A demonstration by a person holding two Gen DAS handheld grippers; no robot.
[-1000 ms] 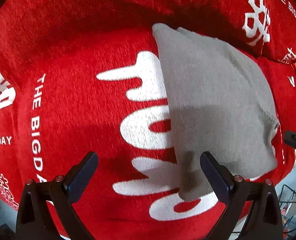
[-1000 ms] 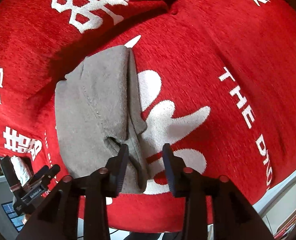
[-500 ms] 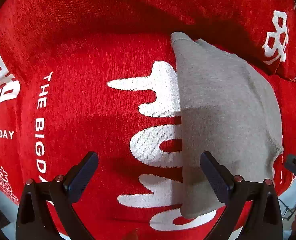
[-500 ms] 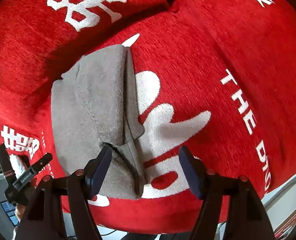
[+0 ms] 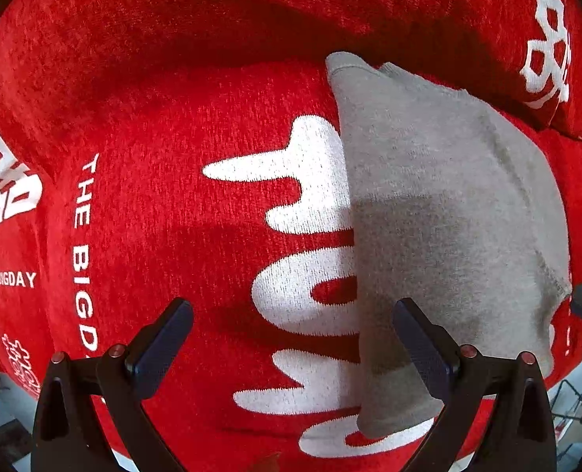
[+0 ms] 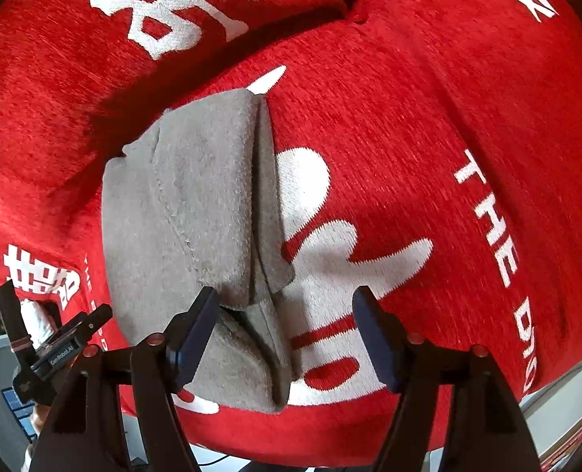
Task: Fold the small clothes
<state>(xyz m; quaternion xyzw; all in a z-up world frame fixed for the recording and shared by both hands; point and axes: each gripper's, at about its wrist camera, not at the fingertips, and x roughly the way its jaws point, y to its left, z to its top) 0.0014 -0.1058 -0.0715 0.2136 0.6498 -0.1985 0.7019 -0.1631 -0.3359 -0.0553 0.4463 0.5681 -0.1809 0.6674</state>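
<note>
Both hand-held grippers, left (image 5: 293, 348) and right (image 6: 285, 332), gape wide; folded grey garment (image 6: 188, 212) hides its inner layers.

Right gripper (image 6: 285, 332) jaws, near-closed on the gray garment's (image 6: 188, 212) near folded edge a second ago, now spread wide; the cloth lies free on the red blanket (image 6: 428, 118). The gripper has drawn back slightly, its left pad beside the fold.

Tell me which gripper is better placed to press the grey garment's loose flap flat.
Right. The right gripper hangs open directly over the grey garment and its loose flap; the left gripper mostly faces red cloth.
</note>
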